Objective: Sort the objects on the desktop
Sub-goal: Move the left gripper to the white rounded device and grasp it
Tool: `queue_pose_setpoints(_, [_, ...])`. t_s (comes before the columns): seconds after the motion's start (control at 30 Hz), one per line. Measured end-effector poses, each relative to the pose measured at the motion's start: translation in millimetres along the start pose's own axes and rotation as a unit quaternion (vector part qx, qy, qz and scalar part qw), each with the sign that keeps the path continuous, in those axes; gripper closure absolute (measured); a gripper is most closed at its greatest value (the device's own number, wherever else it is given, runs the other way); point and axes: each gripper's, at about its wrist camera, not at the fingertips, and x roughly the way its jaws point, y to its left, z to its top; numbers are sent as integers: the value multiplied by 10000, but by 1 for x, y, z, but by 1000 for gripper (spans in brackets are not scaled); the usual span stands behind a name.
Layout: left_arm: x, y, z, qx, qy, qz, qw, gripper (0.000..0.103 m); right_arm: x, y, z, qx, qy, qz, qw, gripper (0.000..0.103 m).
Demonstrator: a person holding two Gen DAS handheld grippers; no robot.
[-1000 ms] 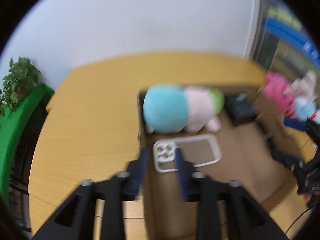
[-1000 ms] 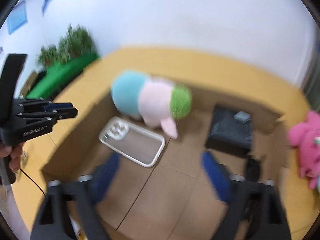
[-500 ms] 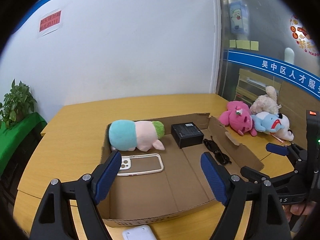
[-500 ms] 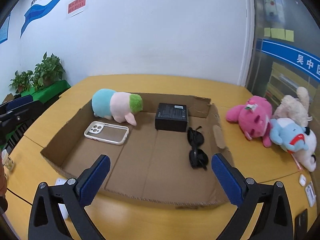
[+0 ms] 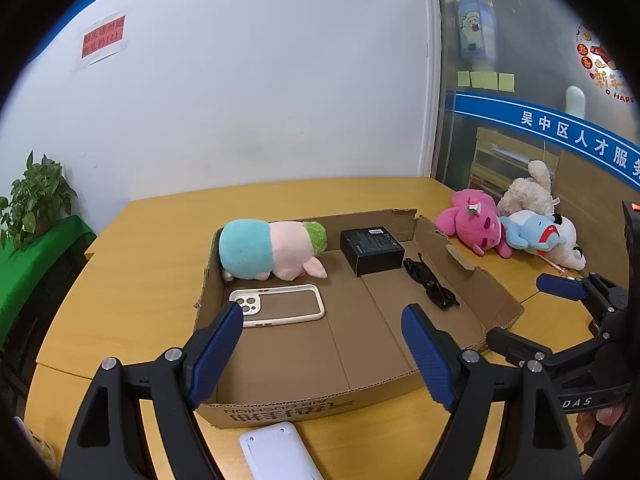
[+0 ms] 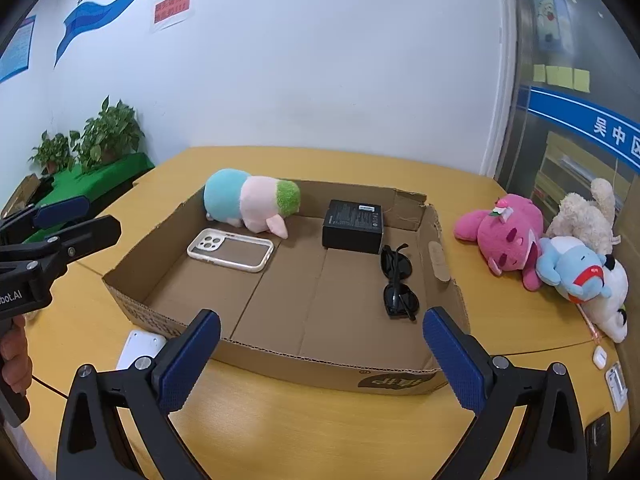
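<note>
A plush [image 5: 272, 249] lies lengthwise along the back wall of the box [image 5: 280, 412], green end pointing right. Beside it, left to right: phone case [image 5: 277, 305], black box [image 5: 372, 250], sunglasses [image 5: 430, 286]. Both the left gripper [image 5: 322, 354] and right gripper [image 6: 320, 364] hover empty, fingers spread, farther back than a second ago.

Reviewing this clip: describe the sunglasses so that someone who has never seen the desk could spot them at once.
Start at the shallow cardboard tray in the middle of the yellow desk. Along its right-hand wall, just in front of the black box, lie the sunglasses, folded flat on the tray floor. They are the only thin, dark-lensed item; the phone case and pastel plush sit on the tray's left side.
</note>
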Motion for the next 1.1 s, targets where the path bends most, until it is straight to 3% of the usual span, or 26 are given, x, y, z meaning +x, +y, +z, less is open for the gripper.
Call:
queue_pose_setpoints(0.27, [12, 26, -19, -284, 354, -406, 9981, 22, 16, 20, -6, -170, 195, 303, 9992, 0])
queue_pose_setpoints(0.37, [20, 44, -38, -506, 652, -485, 9954, 22, 30, 36, -16, -273, 512, 907, 9942, 0])
queue_pose_setpoints(0.6, [42, 87, -89, -1230, 1404, -564, 9808, 23, 71, 113, -62, -1048, 1089, 2279, 9619, 0])
queue_pose_setpoints(0.77, [56, 100, -117, -1523, 1823, -813, 9680, 24, 97, 148, -88, -1385, 1432, 2612, 9445, 0])
queue_pose_setpoints(0.9, [71, 99, -135, -1587, 2150, -1013, 9583, 42, 109, 161, -96, -1489, 1527, 2699, 9390, 1])
queue_pose_setpoints(1.0, [79, 100, -145, -1722, 2305, -1074, 9517, 42, 115, 166, -100, -1532, 1559, 2748, 9363, 1])
queue_pose_setpoints(1.1, [80, 101, -150, -1818, 2300, -1123, 9494, 52, 114, 169, -106, -1582, 1456, 2827, 9348, 1])
